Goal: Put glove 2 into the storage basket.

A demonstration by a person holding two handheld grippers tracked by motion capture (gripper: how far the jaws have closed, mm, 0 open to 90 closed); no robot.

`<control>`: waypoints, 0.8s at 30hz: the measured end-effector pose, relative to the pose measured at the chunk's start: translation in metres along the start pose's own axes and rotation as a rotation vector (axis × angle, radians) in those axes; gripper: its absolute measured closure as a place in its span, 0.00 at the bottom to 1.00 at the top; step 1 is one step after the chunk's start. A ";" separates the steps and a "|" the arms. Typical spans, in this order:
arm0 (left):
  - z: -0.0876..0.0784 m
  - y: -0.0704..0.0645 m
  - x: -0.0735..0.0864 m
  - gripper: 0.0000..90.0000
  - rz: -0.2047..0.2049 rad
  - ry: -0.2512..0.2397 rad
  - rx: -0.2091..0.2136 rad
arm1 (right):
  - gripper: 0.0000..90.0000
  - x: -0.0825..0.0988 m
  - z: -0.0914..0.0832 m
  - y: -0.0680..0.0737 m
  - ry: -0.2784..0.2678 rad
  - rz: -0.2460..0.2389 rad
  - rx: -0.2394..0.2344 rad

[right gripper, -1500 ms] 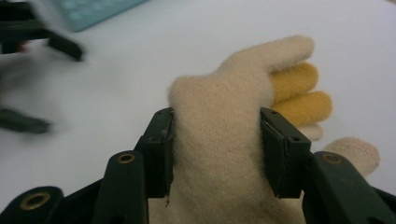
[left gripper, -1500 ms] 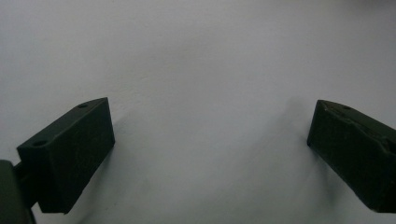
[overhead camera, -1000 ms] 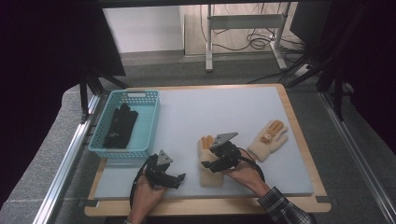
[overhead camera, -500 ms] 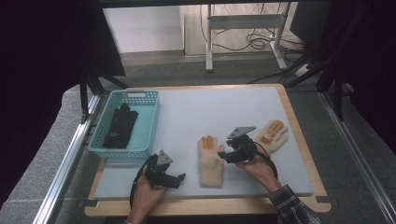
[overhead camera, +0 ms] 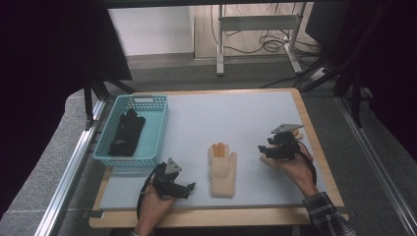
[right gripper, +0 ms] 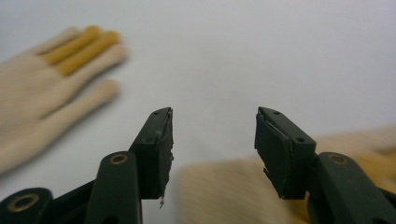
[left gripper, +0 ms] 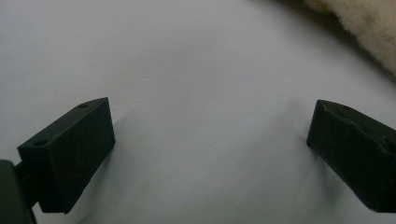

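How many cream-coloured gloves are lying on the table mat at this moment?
2. One cream glove lies flat near the mat's front middle. The other glove lies at the right, largely covered by the right gripper. Dark items fill the basket.

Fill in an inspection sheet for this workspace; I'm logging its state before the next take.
Surface: grey mat on a wood-edged table.
Job's things: one cream glove flat mid-mat; second cream glove under the right gripper.
Clutter: blue basket holding black gloves.
Grippers: left gripper open, resting on mat; right gripper open, jaws just closing, unclamped.
Cables: black leads on floor behind.
Surroundings: metal stand, dark curtains.
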State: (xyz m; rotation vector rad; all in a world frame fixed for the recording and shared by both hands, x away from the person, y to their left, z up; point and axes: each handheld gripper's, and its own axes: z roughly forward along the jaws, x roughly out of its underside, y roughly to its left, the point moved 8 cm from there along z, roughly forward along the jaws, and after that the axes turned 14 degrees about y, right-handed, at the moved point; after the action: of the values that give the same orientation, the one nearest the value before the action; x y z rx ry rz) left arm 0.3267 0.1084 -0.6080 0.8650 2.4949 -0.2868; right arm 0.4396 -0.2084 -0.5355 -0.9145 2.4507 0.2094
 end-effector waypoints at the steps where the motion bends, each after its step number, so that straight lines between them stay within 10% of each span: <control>1: 0.000 0.000 0.000 0.01 0.000 0.000 0.000 | 0.50 0.001 -0.001 -0.006 -0.003 0.017 0.011; 10: 0.000 0.000 0.000 0.02 0.000 0.000 0.000 | 0.39 0.021 -0.009 -0.055 0.006 0.160 0.089; 24: 0.000 0.000 0.000 0.02 -0.002 -0.002 -0.001 | 0.38 0.036 0.023 -0.059 0.064 0.185 0.136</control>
State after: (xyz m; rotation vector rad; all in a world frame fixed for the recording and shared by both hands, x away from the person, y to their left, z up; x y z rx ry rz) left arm 0.3269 0.1083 -0.6080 0.8614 2.4937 -0.2874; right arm 0.4637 -0.2672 -0.5716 -0.6460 2.5738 0.0771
